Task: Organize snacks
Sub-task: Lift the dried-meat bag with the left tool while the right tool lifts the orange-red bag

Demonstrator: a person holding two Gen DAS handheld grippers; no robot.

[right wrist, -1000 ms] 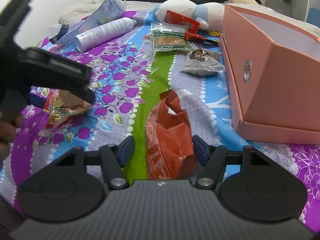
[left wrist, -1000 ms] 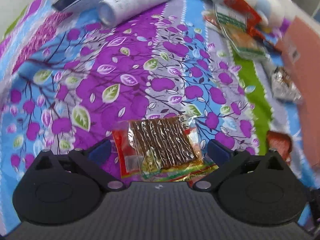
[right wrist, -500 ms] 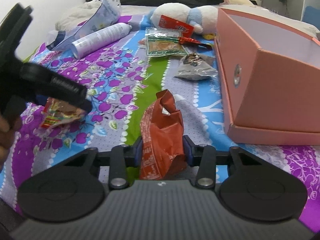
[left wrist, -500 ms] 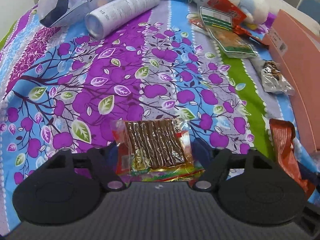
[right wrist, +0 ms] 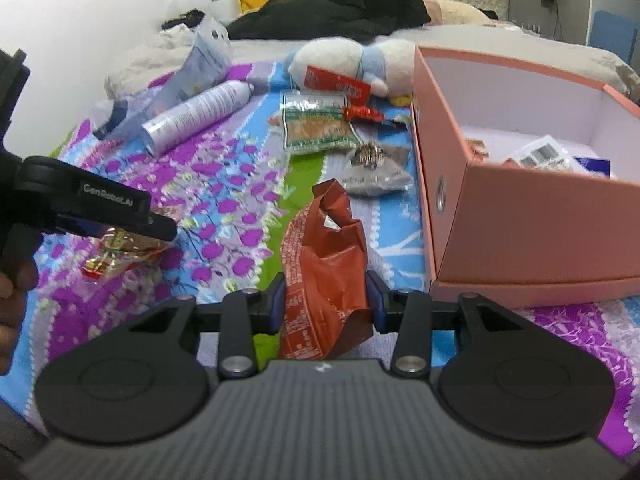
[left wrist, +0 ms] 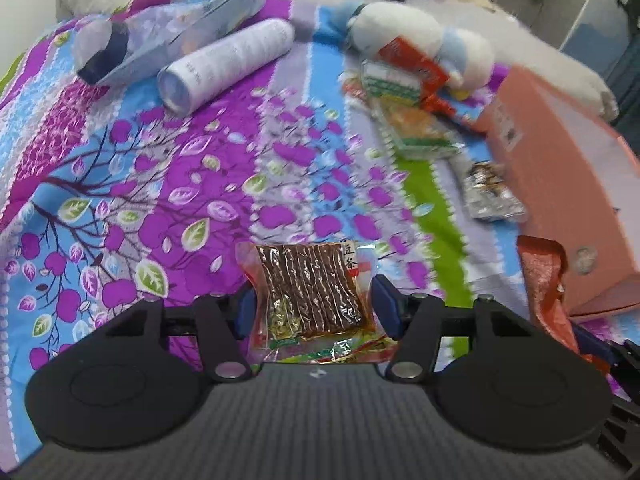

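Note:
My left gripper (left wrist: 311,308) is shut on a clear packet of brown strips (left wrist: 310,290) and holds it just above the flowered bedspread; the packet also shows in the right wrist view (right wrist: 116,250). My right gripper (right wrist: 325,303) is shut on a crumpled red-brown snack bag (right wrist: 324,260), lifted off the bed. An open pink box (right wrist: 520,216) stands to the right, with a few packets inside. A green-edged snack packet (right wrist: 316,124), a silver packet (right wrist: 374,170) and a red packet (right wrist: 336,82) lie on the bed beyond.
A white spray can (right wrist: 196,114) and a pale plastic pouch (right wrist: 204,64) lie at the far left. A white and blue plush toy (right wrist: 352,62) sits behind the snacks. Dark clothes (right wrist: 336,8) are piled at the back.
Both grippers closed on their packets and lifted them. The right gripper rose, so the inside of the pink box now shows.

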